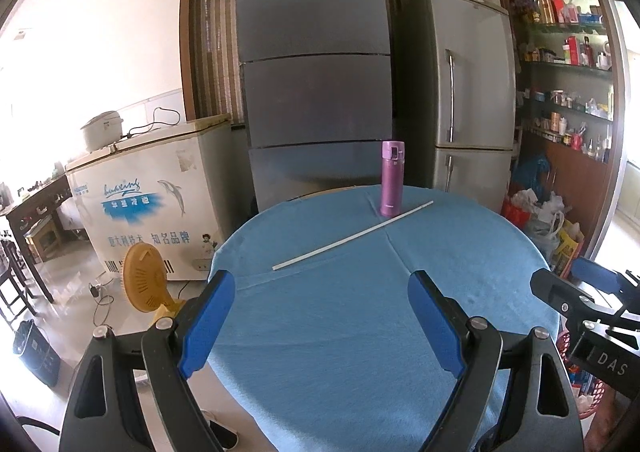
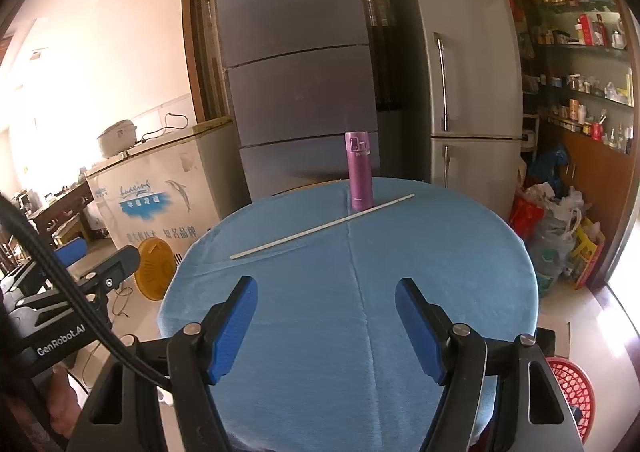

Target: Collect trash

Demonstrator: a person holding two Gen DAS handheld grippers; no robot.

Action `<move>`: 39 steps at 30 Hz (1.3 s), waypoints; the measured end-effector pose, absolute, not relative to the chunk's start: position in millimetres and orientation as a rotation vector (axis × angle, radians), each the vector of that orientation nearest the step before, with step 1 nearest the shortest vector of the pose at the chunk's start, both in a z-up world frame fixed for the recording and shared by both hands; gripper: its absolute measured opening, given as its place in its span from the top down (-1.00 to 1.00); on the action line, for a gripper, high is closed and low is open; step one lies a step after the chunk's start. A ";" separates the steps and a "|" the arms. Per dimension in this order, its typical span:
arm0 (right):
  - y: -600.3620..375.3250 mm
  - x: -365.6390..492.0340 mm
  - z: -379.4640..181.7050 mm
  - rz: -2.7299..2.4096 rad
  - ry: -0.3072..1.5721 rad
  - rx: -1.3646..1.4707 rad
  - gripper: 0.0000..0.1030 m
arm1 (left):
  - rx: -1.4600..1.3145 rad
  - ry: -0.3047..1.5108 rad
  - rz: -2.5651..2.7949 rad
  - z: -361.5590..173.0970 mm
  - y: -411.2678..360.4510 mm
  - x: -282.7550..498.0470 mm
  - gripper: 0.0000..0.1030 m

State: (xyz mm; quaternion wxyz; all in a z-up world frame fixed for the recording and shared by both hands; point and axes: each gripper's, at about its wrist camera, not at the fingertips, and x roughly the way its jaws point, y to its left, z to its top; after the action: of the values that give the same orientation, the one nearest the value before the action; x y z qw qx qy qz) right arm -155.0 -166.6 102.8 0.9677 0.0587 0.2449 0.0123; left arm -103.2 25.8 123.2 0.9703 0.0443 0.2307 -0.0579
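1. Floor, left of table: chest freezer (image 1: 152, 204) with a rice cooker (image 1: 102, 130) on its lid; a yellow fan (image 1: 144, 278) stands on the floor in front of it, near the table's left edge.
2. Left gripper (image 1: 320, 316): jaws wide apart, nothing between the blue pads (image 1: 206, 326); it hangs above the near edge of the table and holds nothing.
3. Table (image 1: 360, 332): round, covered with a blue cloth. Two things on it.
4. Stick (image 1: 352, 236): thin, white, lying flat and slantwise across the far half, its left end nearer the left edge, its right end towards the far right edge.
5. Flask (image 1: 391, 178): purple, upright, lid closed, at the far edge; just behind the stick's right part. Contact between them cannot be told.
6. Right gripper (image 2: 326, 326): jaws apart, a little less wide than the left one's, empty; above the near edge, beside the left gripper.
7. Behind the table: a dark fridge (image 1: 316, 64), then a silver fridge (image 1: 464, 92).
8. Right of table: shelves (image 1: 568, 60) of bottles and boxes, bags (image 1: 540, 212) heaped on the floor, a red basket (image 2: 572, 392) by the near right edge.
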 end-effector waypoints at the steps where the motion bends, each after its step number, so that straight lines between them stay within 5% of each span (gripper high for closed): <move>1: -165.9 -155.4 103.1 0.026 0.495 0.118 -0.45 | 0.089 0.464 -0.116 123.5 26.5 -104.3 -0.72; 39: -153.0 -146.6 106.7 0.019 0.510 0.095 -0.45 | 0.077 0.450 -0.130 128.5 35.3 -108.9 -0.72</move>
State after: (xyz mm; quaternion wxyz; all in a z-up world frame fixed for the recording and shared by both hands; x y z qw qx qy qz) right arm -146.6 -153.0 106.8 0.9665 0.0472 0.2520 0.0093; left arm -108.9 35.3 128.5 0.9720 0.0381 0.2228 -0.0642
